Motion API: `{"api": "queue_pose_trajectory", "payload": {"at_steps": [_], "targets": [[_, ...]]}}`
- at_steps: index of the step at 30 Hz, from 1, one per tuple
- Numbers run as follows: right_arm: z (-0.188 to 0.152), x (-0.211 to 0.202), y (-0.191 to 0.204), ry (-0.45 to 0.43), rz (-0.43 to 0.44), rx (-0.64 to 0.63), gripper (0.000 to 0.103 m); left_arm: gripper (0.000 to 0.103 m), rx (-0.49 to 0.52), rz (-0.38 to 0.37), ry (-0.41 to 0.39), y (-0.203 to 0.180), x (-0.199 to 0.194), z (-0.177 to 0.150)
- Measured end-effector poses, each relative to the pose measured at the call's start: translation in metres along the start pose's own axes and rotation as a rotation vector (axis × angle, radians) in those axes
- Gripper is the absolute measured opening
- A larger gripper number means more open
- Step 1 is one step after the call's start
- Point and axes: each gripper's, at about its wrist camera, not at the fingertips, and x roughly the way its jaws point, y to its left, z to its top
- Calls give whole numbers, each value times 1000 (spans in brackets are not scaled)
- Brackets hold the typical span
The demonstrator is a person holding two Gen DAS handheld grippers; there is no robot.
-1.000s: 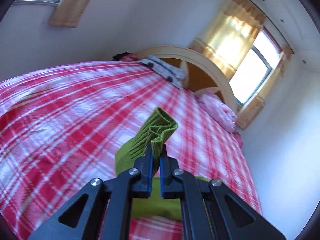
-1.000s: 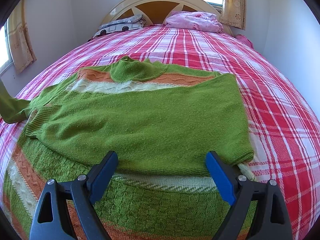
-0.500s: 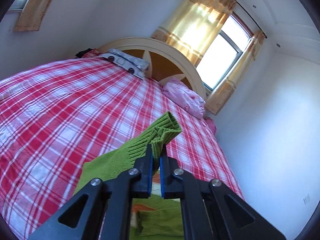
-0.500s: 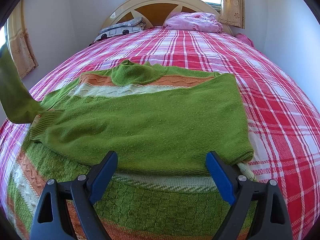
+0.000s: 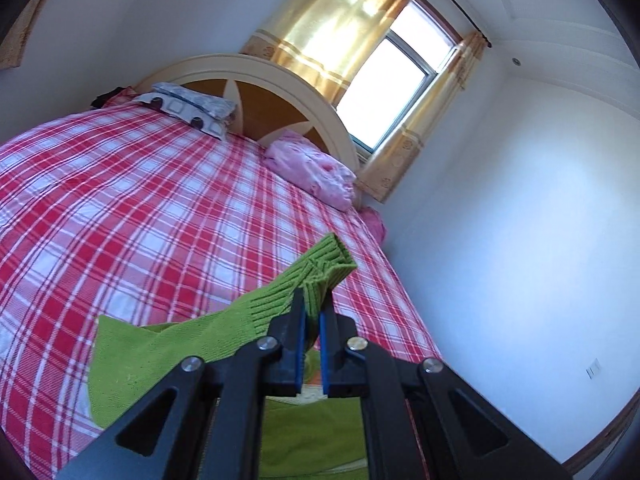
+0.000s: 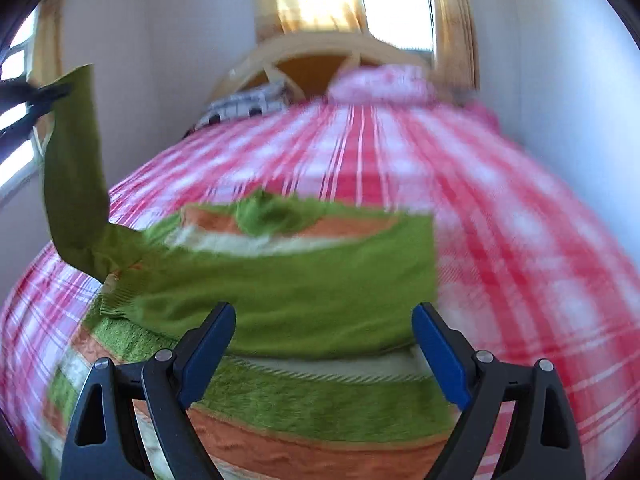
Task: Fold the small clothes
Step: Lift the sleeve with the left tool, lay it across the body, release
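Note:
A green knitted sweater point(image 6: 288, 292) with orange and cream stripes lies flat on the red checked bed point(image 6: 500, 240), its right side folded inward. My left gripper point(image 5: 314, 308) is shut on the ribbed cuff of the left sleeve point(image 5: 320, 268) and holds it lifted above the bed. In the right wrist view that sleeve point(image 6: 74, 184) hangs raised at the far left, with the left gripper point(image 6: 60, 90) at its top. My right gripper point(image 6: 324, 320) stands open above the sweater's lower part, with nothing between its fingers.
A cream arched headboard point(image 5: 280, 92) stands at the far end under a curtained window point(image 5: 384, 80). A pink pillow point(image 5: 312, 168) and a grey patterned pillow point(image 5: 192, 110) lie by it. A white wall point(image 5: 520, 220) runs along the bed's right side.
My left gripper has carried the sleeve cuff up and across toward the sweater's body. The right gripper has risen and tilted up, still open; its view is blurred now.

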Motion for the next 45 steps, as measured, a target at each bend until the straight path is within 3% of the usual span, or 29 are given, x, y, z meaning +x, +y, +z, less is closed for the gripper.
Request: {"api": "queue_pose_trajectory", "payload": {"at_steps": [3,10,17,26,36,39,41,43,45], "targets": [[-7,-23,-18,-111,-66,5,92,6,14,-25,5,-20,3,-2],[-35,-35,-61,-166,-165,149,93,5,30,-61,46,-58,25,-17],[-46,-31,-95,-142,-156,324,93,5,-29,-113,101,-80,60,-53],[-52,-16,-107,-73,-156,381,93,5,66,14,188,-95,132,-135],[-54,-9,-109,-42,-157,390,93,7,143,24,330,-115,182,-181],[-54,-7,-109,-33,-156,391,93,27,153,-6,385,-116,187,-189],[-54,-7,-108,-29,-154,390,93,54,186,0,380,-119,177,-191],[-54,-6,-108,-24,-151,389,93,70,241,12,355,-120,160,-189],[-54,-5,-108,-20,-148,388,93,74,313,32,316,-114,135,-184]]}}
